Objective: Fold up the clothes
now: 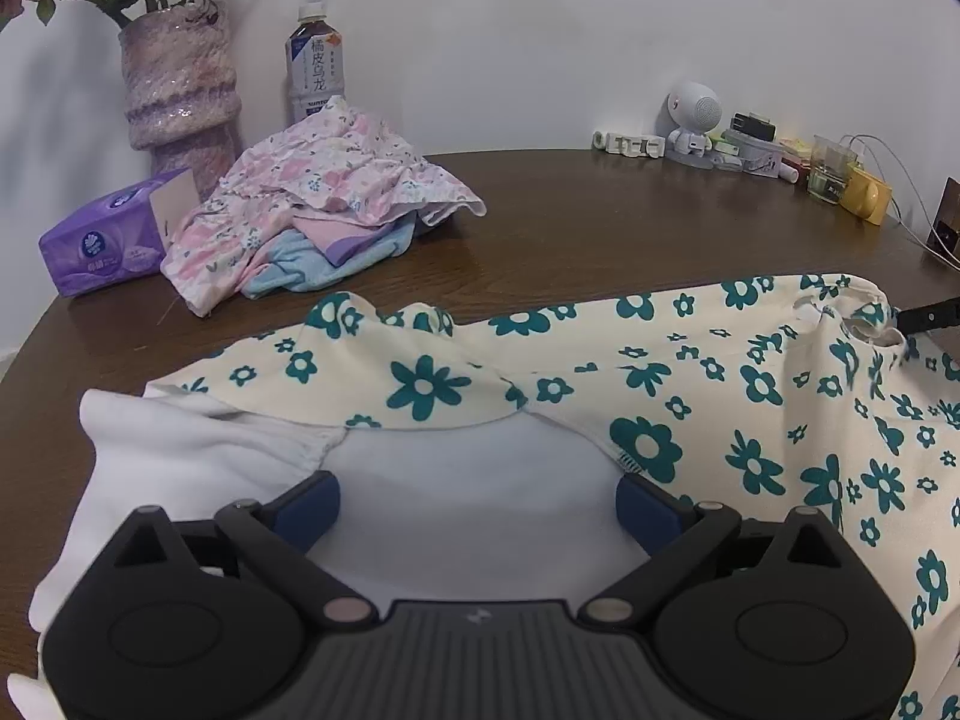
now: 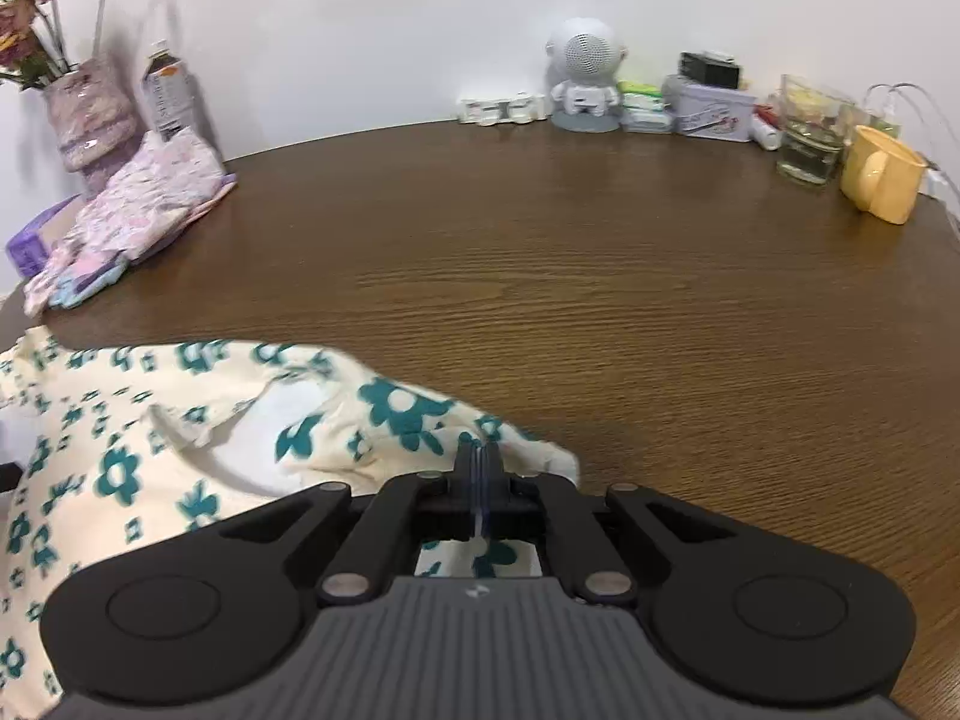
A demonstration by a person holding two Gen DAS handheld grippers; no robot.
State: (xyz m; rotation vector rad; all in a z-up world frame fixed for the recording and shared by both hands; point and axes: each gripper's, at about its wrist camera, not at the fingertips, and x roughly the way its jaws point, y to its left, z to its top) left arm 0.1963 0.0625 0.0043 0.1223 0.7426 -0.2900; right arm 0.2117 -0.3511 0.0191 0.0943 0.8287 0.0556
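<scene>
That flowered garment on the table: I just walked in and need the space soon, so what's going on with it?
A person is folding clothes with a handheld gripper in each hand. The flowered garment lies spread on the wooden table. The right gripper is shut on its edge, while the left gripper stands open over the white part, gripping nothing. A pile of other clothes waits near the vase.

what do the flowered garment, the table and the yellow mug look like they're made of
Flowered garment: soft woven or knit cloth, matte; it wrinkles and shows stitched seams. Table: wood or wood-look laminate, brown grain lines with a slight sheen. Yellow mug: smooth and opaque, probably plastic or glazed ceramic.
</scene>
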